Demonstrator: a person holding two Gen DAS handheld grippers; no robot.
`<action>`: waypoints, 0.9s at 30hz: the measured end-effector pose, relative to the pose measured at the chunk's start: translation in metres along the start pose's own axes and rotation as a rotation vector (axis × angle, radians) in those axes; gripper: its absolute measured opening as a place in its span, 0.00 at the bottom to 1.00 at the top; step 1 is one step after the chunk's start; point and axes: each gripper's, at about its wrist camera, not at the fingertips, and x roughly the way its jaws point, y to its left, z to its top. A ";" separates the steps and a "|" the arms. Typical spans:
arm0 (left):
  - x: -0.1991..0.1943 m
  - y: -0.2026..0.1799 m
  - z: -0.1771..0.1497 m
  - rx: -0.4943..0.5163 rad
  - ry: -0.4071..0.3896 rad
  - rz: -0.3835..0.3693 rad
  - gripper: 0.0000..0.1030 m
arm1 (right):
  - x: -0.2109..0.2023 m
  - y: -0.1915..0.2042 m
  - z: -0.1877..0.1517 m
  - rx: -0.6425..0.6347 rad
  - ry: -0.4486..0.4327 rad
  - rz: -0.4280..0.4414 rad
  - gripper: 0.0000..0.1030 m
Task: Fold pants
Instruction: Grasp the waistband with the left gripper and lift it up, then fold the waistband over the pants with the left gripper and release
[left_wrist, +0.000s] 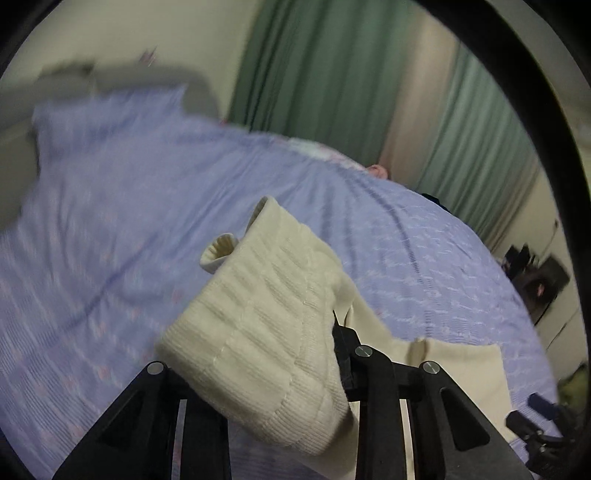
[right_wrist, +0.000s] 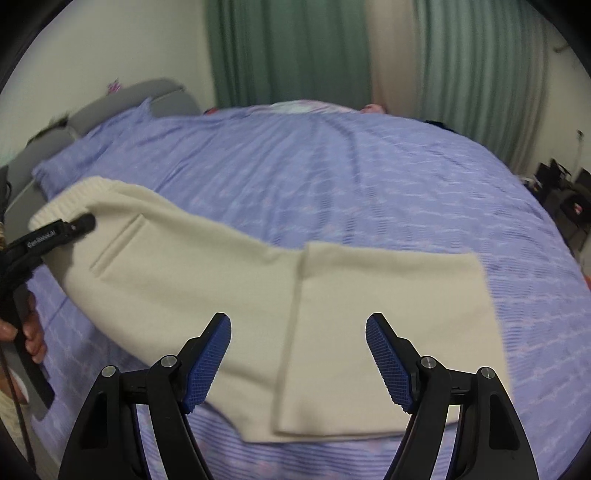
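A bedroom with pale cream walls (right_wrist: 110, 40). A wide bed is covered by a lavender patterned bedspread (right_wrist: 369, 177), with a grey padded headboard (right_wrist: 122, 99) at its left end. Green pleated curtains (right_wrist: 280, 48) hang behind the bed. Dark, blurred clutter (right_wrist: 561, 192) sits at far right.

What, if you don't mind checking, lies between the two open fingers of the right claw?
In the right wrist view, the cream pants lie between the right claw fingers, spread on the purple bedspread, folded edge there.

Pants (right_wrist: 207, 280) on the bed (right_wrist: 369, 177), curtains (right_wrist: 288, 48) behind, headboard (right_wrist: 125, 99) far left.
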 end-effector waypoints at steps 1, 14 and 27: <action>-0.004 -0.018 0.004 0.034 -0.014 0.000 0.28 | -0.008 -0.012 0.001 0.008 -0.011 -0.011 0.73; -0.008 -0.258 -0.005 0.287 -0.013 -0.096 0.28 | -0.086 -0.166 -0.023 0.116 -0.103 -0.074 0.73; 0.050 -0.415 -0.098 0.322 0.292 -0.198 0.57 | -0.102 -0.286 -0.044 0.119 -0.064 -0.152 0.73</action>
